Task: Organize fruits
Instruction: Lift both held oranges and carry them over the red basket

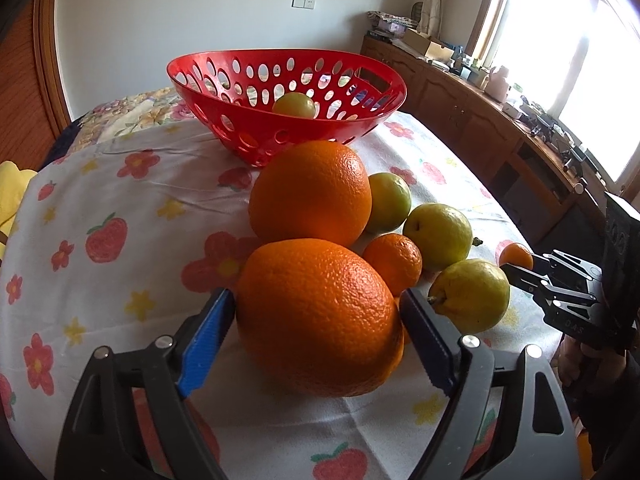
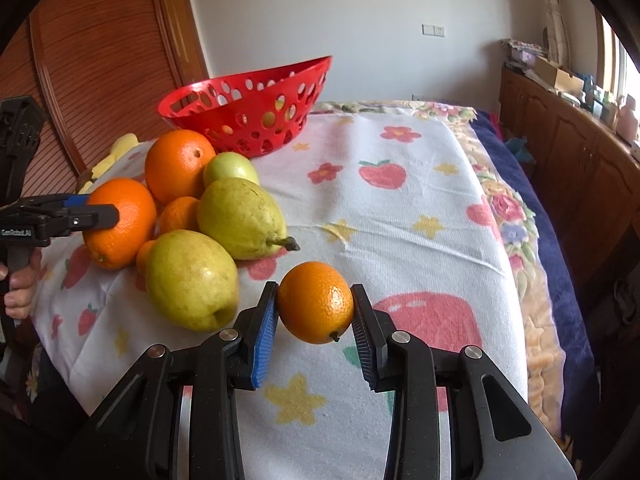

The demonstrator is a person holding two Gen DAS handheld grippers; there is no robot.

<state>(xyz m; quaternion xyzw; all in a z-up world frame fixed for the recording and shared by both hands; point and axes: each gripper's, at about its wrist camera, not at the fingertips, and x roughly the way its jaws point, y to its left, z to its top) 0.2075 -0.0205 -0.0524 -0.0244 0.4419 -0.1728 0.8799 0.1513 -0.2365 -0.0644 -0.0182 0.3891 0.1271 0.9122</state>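
My left gripper is shut on a big orange, which rests on the cloth; it also shows in the right wrist view. My right gripper is shut on a small mandarin, also seen in the left wrist view. A second big orange, a green apple, another mandarin and two yellow-green pears lie in a cluster. A red perforated basket stands behind, with one green fruit inside.
A white cloth with strawberry and flower prints covers the bed-like surface. A wooden cabinet with clutter runs along the right under a window. A wooden panelled door is at the left. A yellow item lies at the cloth's left edge.
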